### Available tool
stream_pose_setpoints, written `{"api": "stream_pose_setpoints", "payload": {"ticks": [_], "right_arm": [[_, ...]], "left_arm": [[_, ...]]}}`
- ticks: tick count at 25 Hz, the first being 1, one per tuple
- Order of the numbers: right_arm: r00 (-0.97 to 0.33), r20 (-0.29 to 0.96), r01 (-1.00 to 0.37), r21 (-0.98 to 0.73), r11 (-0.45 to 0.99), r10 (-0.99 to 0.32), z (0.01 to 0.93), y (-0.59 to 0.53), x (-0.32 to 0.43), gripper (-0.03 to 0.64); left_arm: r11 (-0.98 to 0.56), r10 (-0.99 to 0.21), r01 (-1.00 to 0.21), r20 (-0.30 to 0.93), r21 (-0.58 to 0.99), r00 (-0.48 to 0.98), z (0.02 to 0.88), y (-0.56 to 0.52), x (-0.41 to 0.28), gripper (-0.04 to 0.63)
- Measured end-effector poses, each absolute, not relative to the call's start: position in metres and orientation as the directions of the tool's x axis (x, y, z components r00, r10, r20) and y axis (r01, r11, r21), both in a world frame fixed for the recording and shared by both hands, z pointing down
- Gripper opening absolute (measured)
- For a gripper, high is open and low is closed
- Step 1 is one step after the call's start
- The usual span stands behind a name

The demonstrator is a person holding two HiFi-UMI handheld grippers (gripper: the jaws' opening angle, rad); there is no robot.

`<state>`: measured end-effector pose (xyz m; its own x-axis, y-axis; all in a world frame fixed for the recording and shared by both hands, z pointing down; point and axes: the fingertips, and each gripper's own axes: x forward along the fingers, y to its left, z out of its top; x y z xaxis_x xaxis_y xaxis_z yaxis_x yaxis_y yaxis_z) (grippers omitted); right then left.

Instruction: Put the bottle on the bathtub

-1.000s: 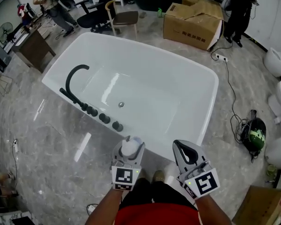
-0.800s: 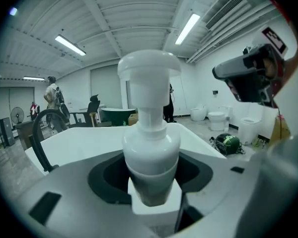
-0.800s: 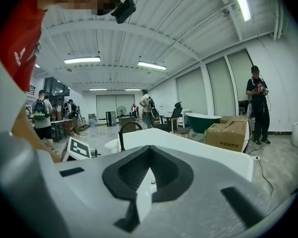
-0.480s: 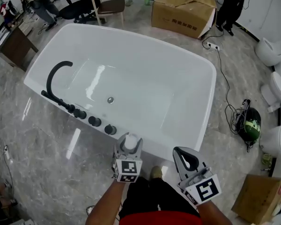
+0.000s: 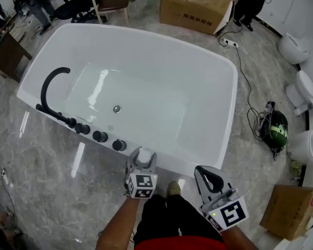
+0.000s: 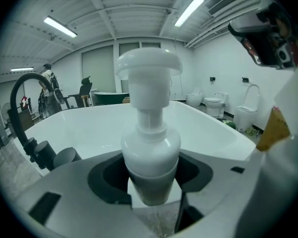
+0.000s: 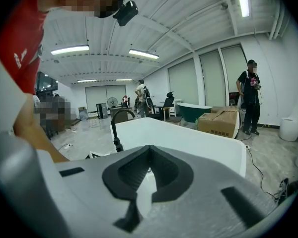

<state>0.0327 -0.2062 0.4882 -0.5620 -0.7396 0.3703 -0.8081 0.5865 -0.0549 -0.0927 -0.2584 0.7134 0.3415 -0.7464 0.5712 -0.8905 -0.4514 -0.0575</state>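
Observation:
A white pump bottle (image 6: 149, 148) stands upright between the jaws of my left gripper (image 5: 141, 163), which is shut on it; its round pump head (image 5: 145, 154) shows from above. The gripper hovers just at the near rim of the white bathtub (image 5: 208, 155), right of the black knobs (image 5: 100, 136) and curved black faucet (image 5: 48, 85). In the left gripper view the tub (image 6: 208, 128) spreads out beyond the bottle. My right gripper (image 5: 211, 180) hangs shut and empty, nearer to me than the tub rim; its view looks over the tub (image 7: 188, 140).
A cardboard box (image 5: 195, 7) and chairs (image 5: 107, 1) stand beyond the tub. Toilets (image 5: 302, 87) line the right side, with a cable and a dark helmet-like object (image 5: 276, 132) on the marble floor. People stand at the back left and back right. Another box (image 5: 292, 212) lies at lower right.
I have stepped closer to the tub: it has slid down and nearer in the head view. The left gripper with the bottle has come up to the near rim. The right gripper keeps its place.

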Motion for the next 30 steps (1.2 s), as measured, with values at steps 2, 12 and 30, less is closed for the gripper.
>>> {"api": "stream_pose_setpoints", "payload": {"ticks": [2,12,30], "right_arm": [[-0.553,0.374,-0.815,-0.053,0.578,-0.745,0.489,-0.206,0.034,0.005],[-0.562,0.373,-0.807,-0.051,0.589,-0.738,0.49,-0.206,0.023,0.005],[-0.677,0.223,-0.731,-0.09,0.676,-0.702,0.437,-0.209,-0.004,0.005]], "left_arm": [[-0.455,-0.749,-0.889,0.563,-0.052,0.35,0.715,-0.259,-0.093,0.232],[-0.468,-0.757,-0.883,0.529,-0.032,0.383,0.713,-0.262,-0.093,0.298],[-0.425,-0.875,-0.904,0.236,0.044,0.422,0.49,-0.201,-0.098,0.304]]}}
